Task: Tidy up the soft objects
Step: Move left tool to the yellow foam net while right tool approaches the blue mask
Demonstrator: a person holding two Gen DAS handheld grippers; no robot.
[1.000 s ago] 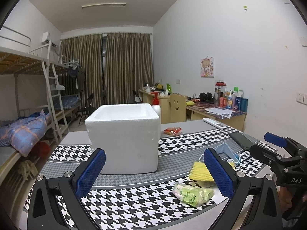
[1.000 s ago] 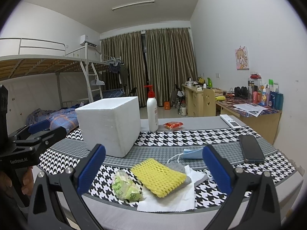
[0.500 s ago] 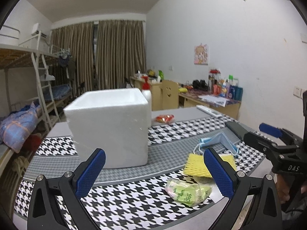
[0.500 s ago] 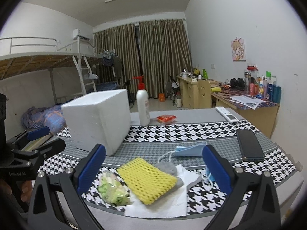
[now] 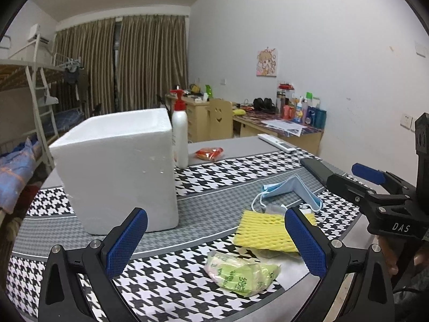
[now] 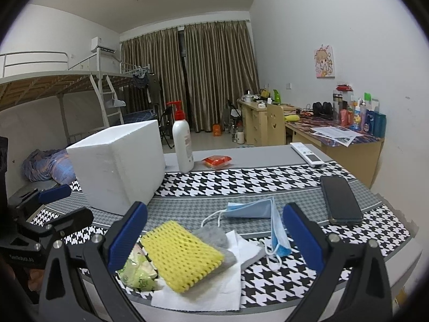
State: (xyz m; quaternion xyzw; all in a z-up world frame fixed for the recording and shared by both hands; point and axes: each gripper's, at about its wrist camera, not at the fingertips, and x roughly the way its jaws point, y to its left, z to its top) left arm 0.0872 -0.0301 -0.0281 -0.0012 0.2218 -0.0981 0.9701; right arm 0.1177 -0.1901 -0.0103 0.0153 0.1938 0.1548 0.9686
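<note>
A white foam box (image 5: 118,169) (image 6: 118,161) stands on the houndstooth tablecloth. In front lie a green tissue pack (image 5: 241,272) (image 6: 138,269), a yellow foam net (image 5: 268,230) (image 6: 182,255) over a grey cloth (image 6: 214,237), white tissue paper (image 6: 214,292) and a blue face mask (image 5: 292,191) (image 6: 257,212). My left gripper (image 5: 217,241) is open, empty, hovering near the tissue pack. My right gripper (image 6: 214,233) is open, empty, above the net and mask. Each gripper shows in the other's view, the right gripper (image 5: 375,185) at the right, the left gripper (image 6: 48,201) at the left.
A red-capped pump bottle (image 6: 182,145), an orange snack packet (image 6: 216,161), a white remote (image 6: 307,154) and a black phone (image 6: 340,200) also lie on the table (image 6: 257,155). Bunk beds stand left, cluttered desks right. The table's front edge is close.
Both grippers have moved closer to the table and the pile of soft items. The left view has swung right, so the box sits further left. Both stay open.
</note>
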